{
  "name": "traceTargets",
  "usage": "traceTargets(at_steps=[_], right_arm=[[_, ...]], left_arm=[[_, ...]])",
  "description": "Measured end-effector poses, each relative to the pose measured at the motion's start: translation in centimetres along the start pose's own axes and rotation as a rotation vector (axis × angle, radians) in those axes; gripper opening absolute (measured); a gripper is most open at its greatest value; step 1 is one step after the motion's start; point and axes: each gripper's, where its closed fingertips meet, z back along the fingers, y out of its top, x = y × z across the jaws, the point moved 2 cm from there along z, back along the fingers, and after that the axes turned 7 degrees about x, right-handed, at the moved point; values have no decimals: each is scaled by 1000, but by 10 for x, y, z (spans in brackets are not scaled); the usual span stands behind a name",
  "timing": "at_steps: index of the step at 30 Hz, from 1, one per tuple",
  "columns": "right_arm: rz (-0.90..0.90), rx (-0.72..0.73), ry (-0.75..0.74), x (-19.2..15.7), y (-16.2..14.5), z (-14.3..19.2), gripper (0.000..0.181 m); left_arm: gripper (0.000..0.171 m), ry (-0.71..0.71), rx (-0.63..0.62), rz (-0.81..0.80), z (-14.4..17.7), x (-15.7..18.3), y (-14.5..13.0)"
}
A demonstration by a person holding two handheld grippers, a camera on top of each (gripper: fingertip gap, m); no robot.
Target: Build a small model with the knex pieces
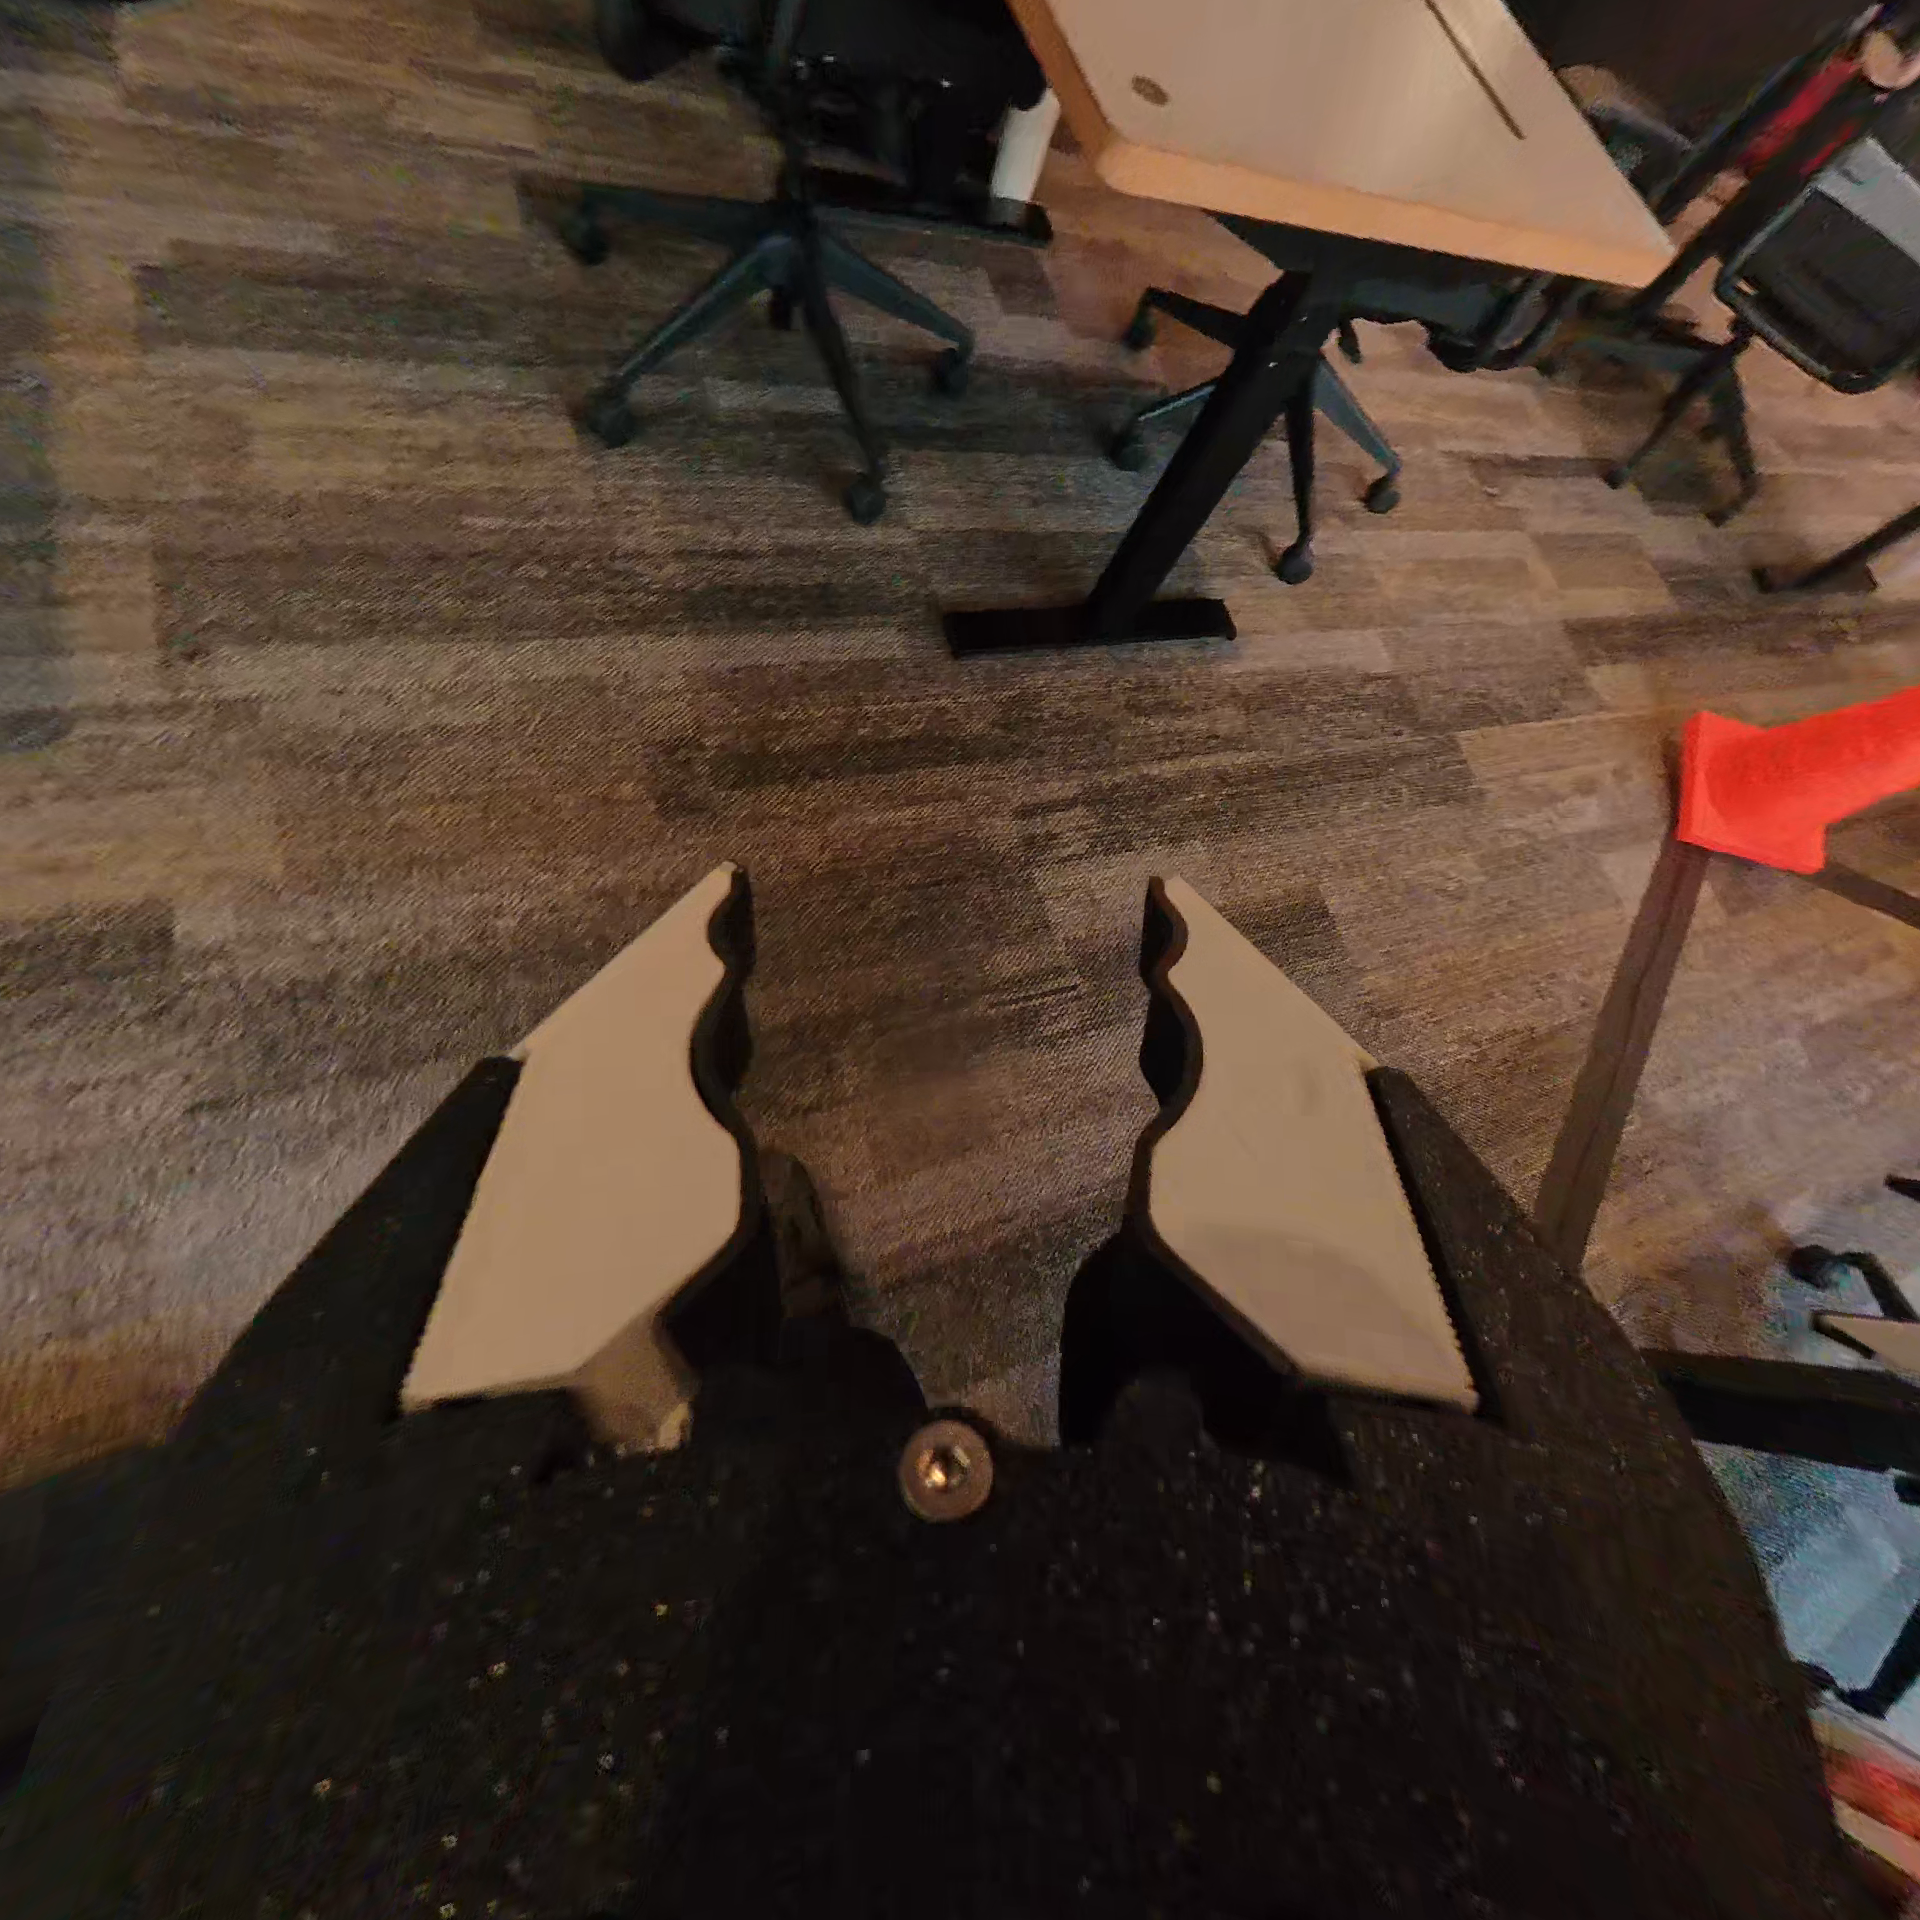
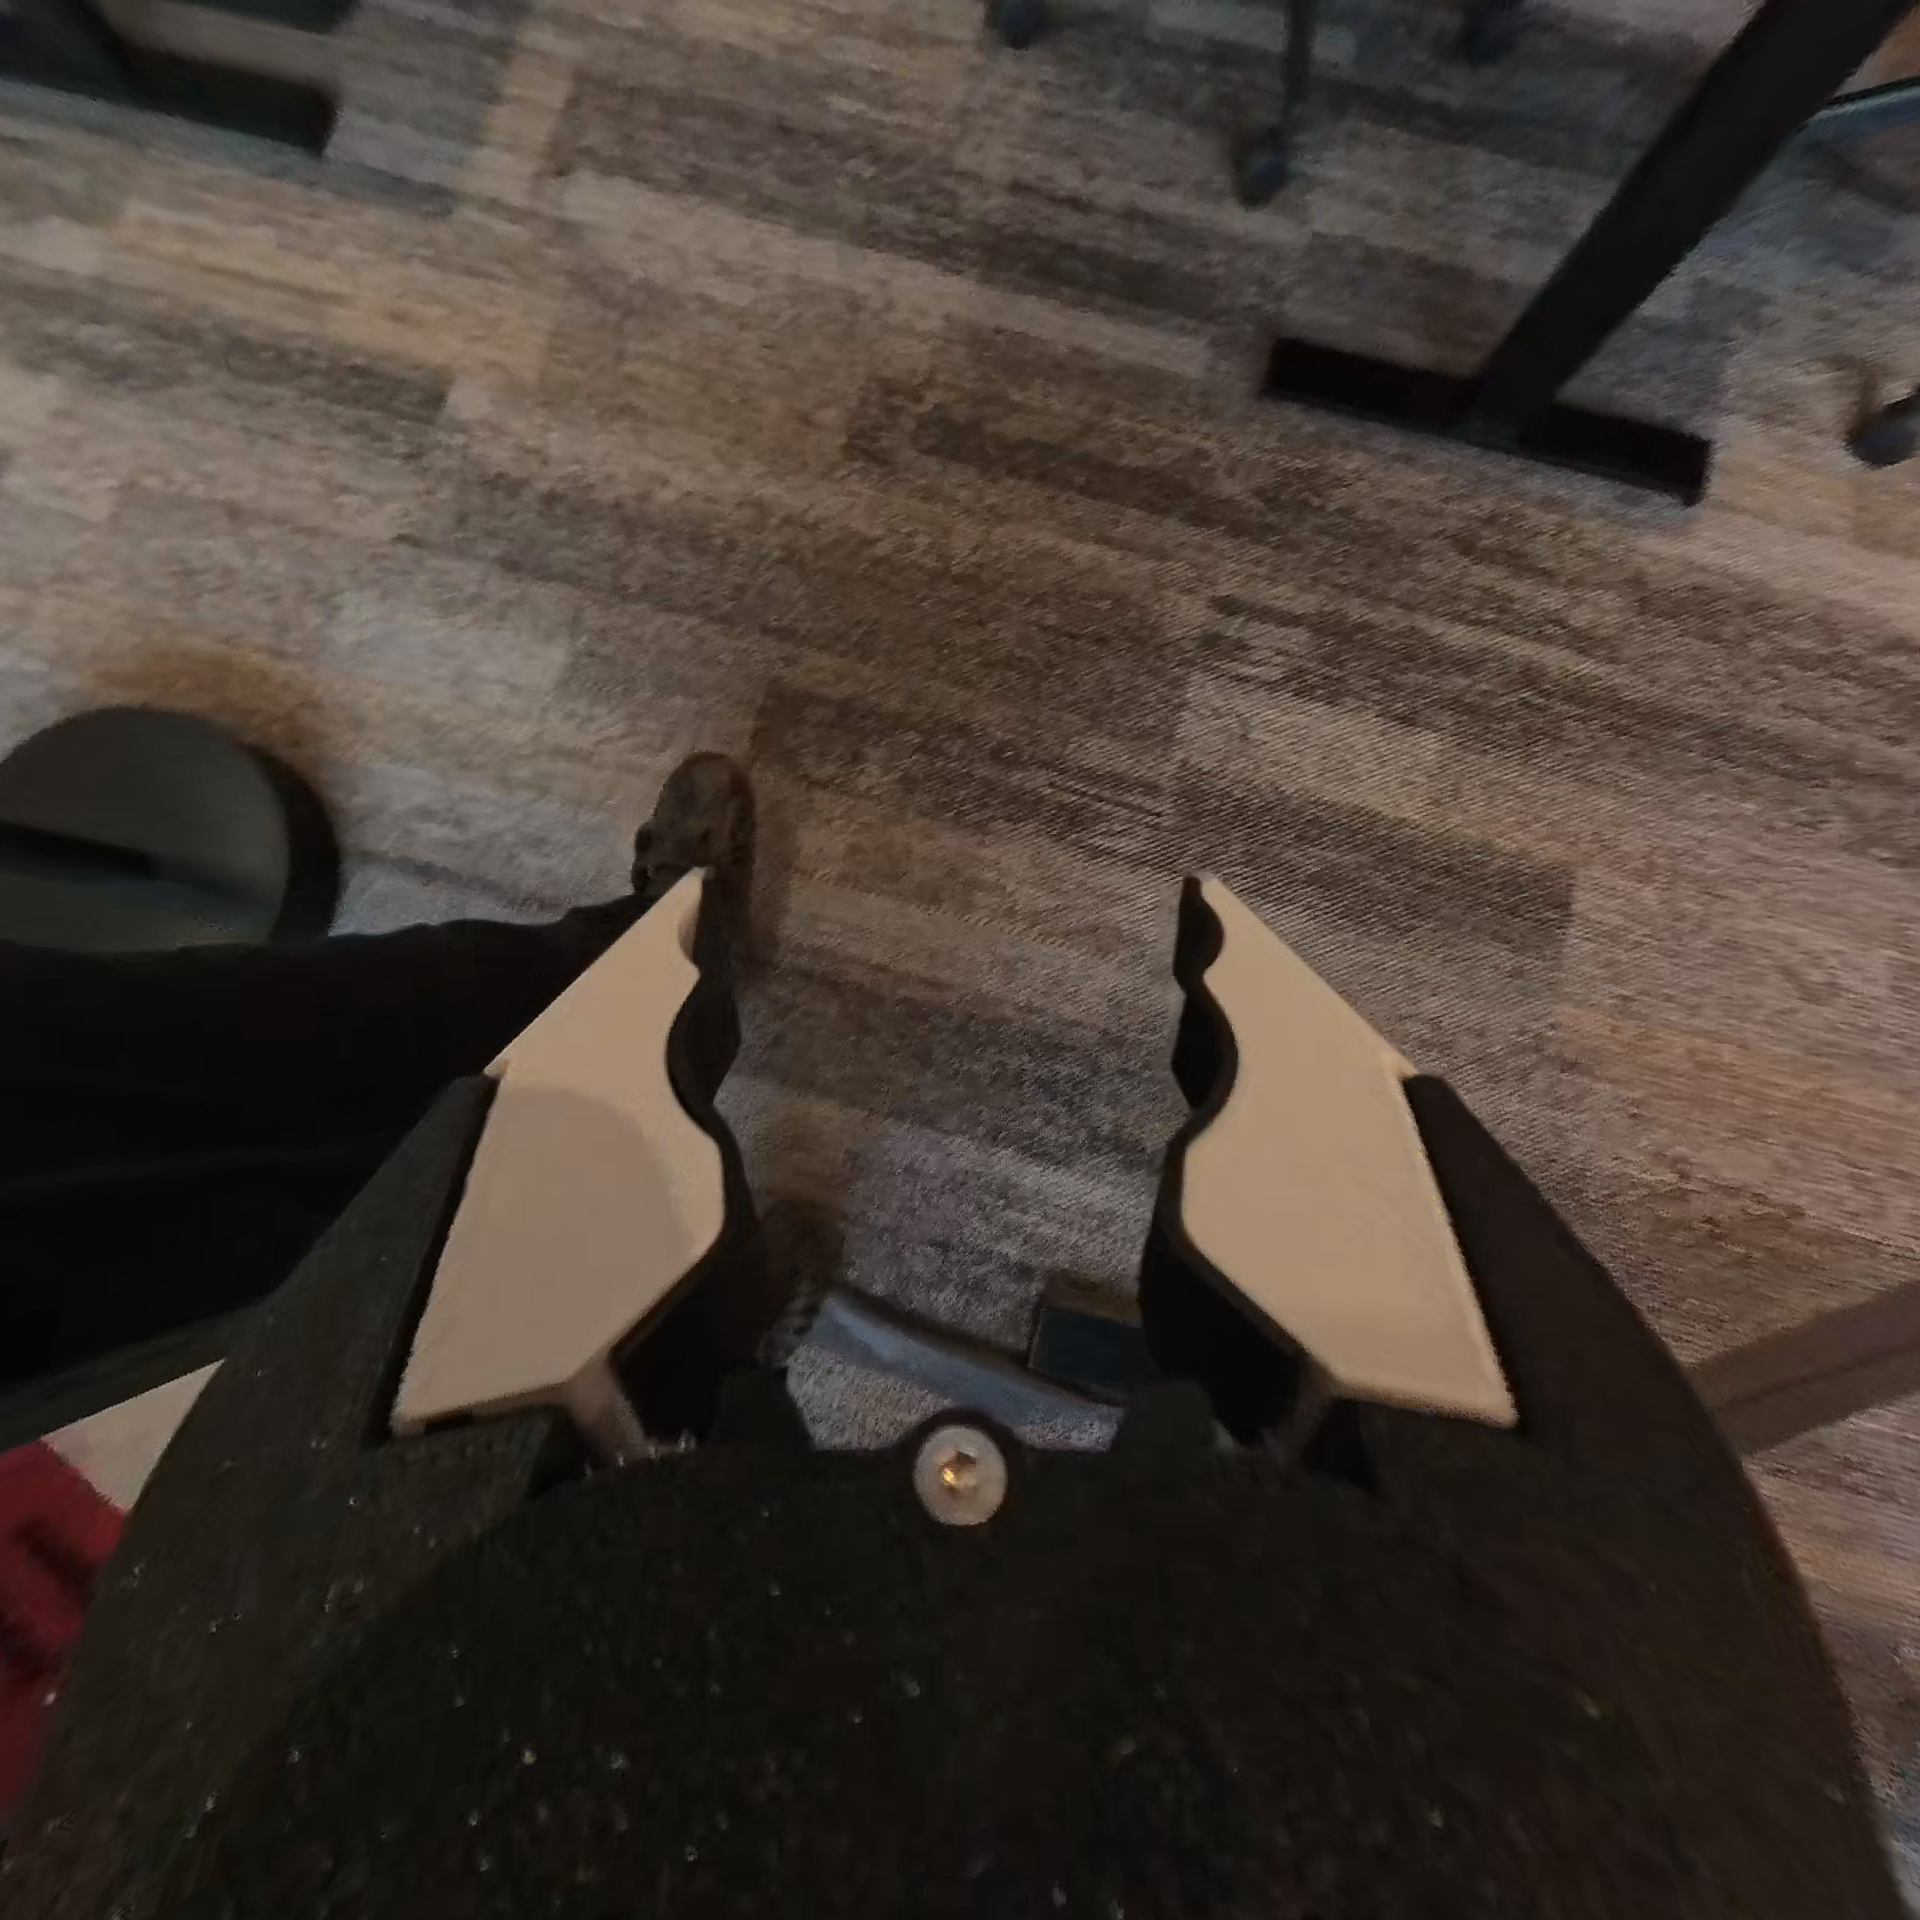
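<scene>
Left gripper [image 1: 945, 894] and right gripper [image 2: 940, 894] hang over carpet [image 1: 520, 831], jaws spread (both empty)

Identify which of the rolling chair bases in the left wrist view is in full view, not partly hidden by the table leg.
The left chair base, standing clear on the carpet. The other base is crossed by the black table leg.

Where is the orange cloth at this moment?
In the left wrist view the orange cloth is at the right edge, beyond the open left gripper, over the carpet.
</scene>
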Motion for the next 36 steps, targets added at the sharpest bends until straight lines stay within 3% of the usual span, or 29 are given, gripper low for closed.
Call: traceTargets(at_steps=[4,9,13,16,20,23,28,30,33,36], right_arm=[[-30,17,-106,20,69,-48,85],[-158,98,-196,29,159,-101,84],[-237,102,-291,48,187,-112,85],[-309,96,-373,69,189,-108,85],[-415,67,-459,89,171,-112,84],[-482,52,-477,101,159,-133,84],[-509,125,-523,164,189,-183,85],[-539,180,-587,203,207,-190,85],[-545,261,-723,250,231,-173,85],[-537,234,-898,268,226,-141,85]], left_arm=[[74,-91,17,-42,-83,-30,51],[74,-213,33,-125,-168,-53,141],[74,-331,15,-244,-231,-51,195],[74,-413,22,-313,-274,-32,233],[74,-501,33,-355,-325,9,264],[74,-547,35,-378,-352,40,278],[74,-631,-44,-425,-385,95,278],[74,-715,-79,-483,-402,132,278],[74,-914,-81,-601,-429,207,279],[75,-1154,-106,-715,-453,288,272]])
